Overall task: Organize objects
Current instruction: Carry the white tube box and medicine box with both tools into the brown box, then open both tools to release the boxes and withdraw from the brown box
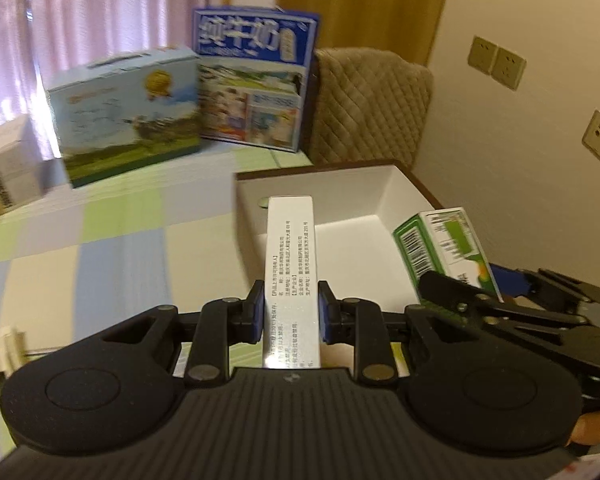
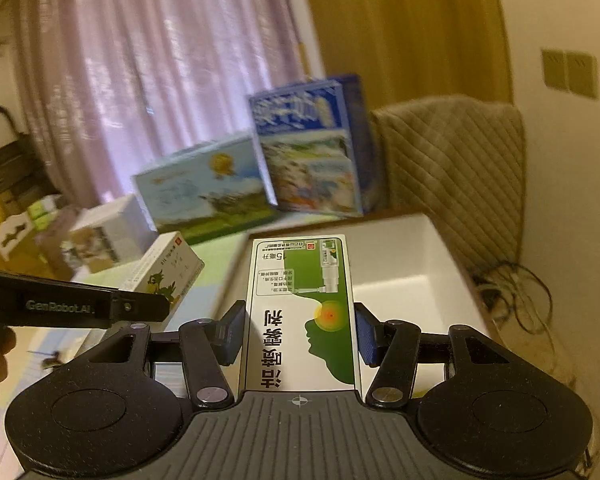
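Left tongs [image 1: 291,308] grip a white carton [image 1: 290,248], right tongs [image 2: 299,334] a green carton [image 2: 300,312], both near the open box [image 1: 384,188]. Crowding together, they may collide or catch its rim.

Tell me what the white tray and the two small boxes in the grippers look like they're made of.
White tray: likely rigid cardboard, matte, with crisp folded walls. Silver box: printed paperboard, slightly glossy. Green-and-white box: printed paperboard, smooth with sharp edges.

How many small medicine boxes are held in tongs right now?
2: a white box in the left tongs, and a green-and-white spray box in the right tongs, both over the open white tray.
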Demonstrator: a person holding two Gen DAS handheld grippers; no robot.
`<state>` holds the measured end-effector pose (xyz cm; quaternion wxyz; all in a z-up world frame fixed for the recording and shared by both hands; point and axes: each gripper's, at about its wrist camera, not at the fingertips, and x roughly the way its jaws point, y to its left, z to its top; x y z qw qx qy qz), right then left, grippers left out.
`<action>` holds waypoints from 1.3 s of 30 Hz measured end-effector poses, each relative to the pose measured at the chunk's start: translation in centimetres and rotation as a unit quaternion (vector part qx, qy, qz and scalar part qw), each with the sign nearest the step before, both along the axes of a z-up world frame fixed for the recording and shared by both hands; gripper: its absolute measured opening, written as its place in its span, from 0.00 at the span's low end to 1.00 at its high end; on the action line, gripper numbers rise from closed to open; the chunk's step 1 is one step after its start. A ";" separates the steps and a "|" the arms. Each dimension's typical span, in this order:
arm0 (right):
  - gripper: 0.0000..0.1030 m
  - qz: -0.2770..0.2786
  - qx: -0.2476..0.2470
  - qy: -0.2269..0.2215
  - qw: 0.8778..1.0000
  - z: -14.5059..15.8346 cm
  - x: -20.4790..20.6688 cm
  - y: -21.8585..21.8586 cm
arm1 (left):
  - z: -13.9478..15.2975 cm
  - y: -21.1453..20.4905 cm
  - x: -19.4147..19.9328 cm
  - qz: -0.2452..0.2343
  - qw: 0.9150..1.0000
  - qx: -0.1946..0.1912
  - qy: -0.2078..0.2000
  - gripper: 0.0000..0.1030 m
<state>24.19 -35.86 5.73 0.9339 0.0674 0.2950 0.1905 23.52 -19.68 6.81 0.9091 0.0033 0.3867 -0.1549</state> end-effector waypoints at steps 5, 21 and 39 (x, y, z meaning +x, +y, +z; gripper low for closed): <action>0.50 -0.030 0.001 0.042 0.999 -2.1 3.4 -2.5 | -2.0 -3.0 3.3 -0.007 1.000 0.006 0.029 0.21; 0.50 -0.066 -0.006 0.087 0.994 -5.2 10.3 -3.4 | -6.3 -7.0 9.1 -0.001 0.999 0.016 0.047 0.22; 0.58 -0.090 0.026 0.080 0.992 -4.2 10.3 -4.0 | -5.6 -4.4 7.7 -0.008 1.000 0.005 0.025 0.63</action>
